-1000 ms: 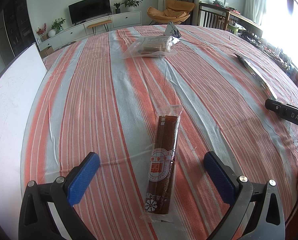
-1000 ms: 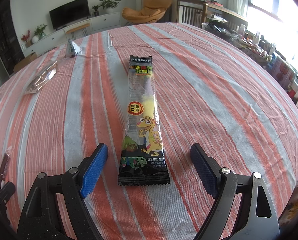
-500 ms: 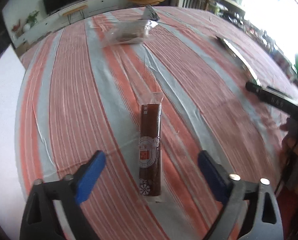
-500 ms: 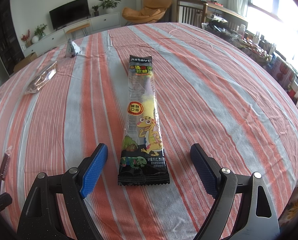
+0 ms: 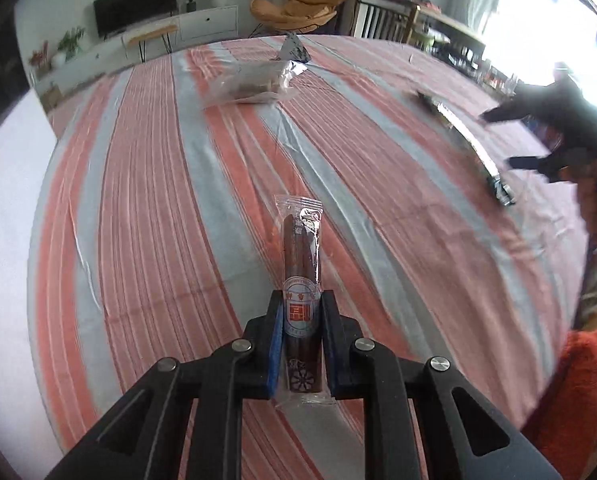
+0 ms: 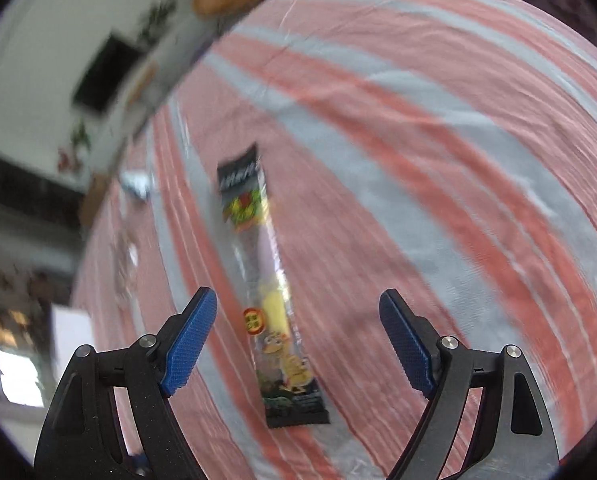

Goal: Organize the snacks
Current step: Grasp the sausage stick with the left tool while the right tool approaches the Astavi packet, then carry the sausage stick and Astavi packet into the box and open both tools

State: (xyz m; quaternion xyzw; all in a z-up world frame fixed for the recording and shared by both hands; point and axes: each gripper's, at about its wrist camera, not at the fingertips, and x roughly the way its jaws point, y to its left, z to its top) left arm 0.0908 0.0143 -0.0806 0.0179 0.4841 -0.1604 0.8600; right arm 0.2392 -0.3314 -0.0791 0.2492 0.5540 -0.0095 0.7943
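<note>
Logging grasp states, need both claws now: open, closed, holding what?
Left claw: closed on the brown snack stick.
Right claw: open, empty, the dinosaur candy pack lying between its fingers on the striped tablecloth.

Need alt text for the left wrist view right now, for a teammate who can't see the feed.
The left hand-held gripper is shut on a dark brown snack stick in clear wrap over a red-and-grey striped tablecloth. Farther off lie a clear bag of snacks and, to the right, a long dark packet near the blurred right hand-held gripper.

Sausage stick [image 5: 301, 276] between left tongs [image 5: 301, 300]; candy pack [image 6: 272, 308] on tablecloth [image 6: 458, 184].
</note>
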